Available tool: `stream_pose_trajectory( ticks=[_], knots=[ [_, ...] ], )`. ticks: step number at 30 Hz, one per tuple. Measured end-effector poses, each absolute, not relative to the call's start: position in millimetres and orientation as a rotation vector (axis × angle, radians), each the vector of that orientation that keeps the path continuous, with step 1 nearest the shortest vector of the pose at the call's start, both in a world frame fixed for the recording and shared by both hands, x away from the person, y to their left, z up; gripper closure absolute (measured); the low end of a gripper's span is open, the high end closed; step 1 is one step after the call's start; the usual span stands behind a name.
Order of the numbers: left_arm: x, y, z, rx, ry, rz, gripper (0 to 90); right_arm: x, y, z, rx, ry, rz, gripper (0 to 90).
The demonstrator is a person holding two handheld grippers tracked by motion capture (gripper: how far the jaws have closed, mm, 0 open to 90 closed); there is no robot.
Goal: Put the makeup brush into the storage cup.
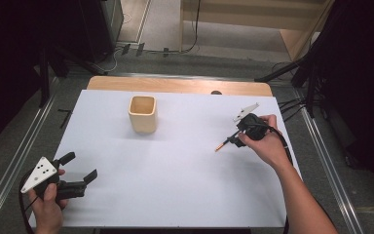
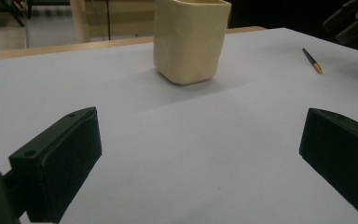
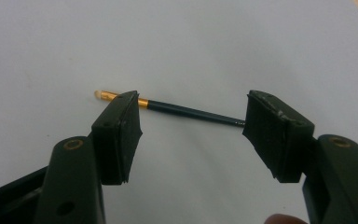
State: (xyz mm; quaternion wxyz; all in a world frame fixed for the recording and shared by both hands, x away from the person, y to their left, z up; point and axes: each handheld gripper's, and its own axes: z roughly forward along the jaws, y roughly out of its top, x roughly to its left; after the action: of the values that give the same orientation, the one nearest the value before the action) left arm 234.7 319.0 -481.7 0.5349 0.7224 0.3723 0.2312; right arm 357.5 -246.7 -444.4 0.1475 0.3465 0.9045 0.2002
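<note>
High view: your left gripper (image 1: 80,168) sits near the white-covered bench's (image 1: 175,195) front left corner, jaws spread wide. Cream square cup (image 1: 142,114) upright, mid-bench.
Left gripper view: cup ahead, slim dark pencil with orange end (image 2: 312,61) lying far right.
Right gripper view: your right gripper (image 3: 191,128), jaws wide, straddles the pencil, nothing gripped.

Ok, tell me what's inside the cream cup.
From the high view, the cream cup looks empty as far down as its inner walls show; the bottom is shadowed. In the left gripper view its wall hides the interior.
</note>
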Motion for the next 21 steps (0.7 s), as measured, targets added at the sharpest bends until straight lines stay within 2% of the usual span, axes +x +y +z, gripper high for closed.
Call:
stream_pose_trajectory(
  ticks=[21],
  knots=[
    [236.1,316.2,-482.6,1.725,0.877,0.539,0.0,385.0,-230.4,-469.1,0.746,2.789,0.364,39.1]
  ],
)
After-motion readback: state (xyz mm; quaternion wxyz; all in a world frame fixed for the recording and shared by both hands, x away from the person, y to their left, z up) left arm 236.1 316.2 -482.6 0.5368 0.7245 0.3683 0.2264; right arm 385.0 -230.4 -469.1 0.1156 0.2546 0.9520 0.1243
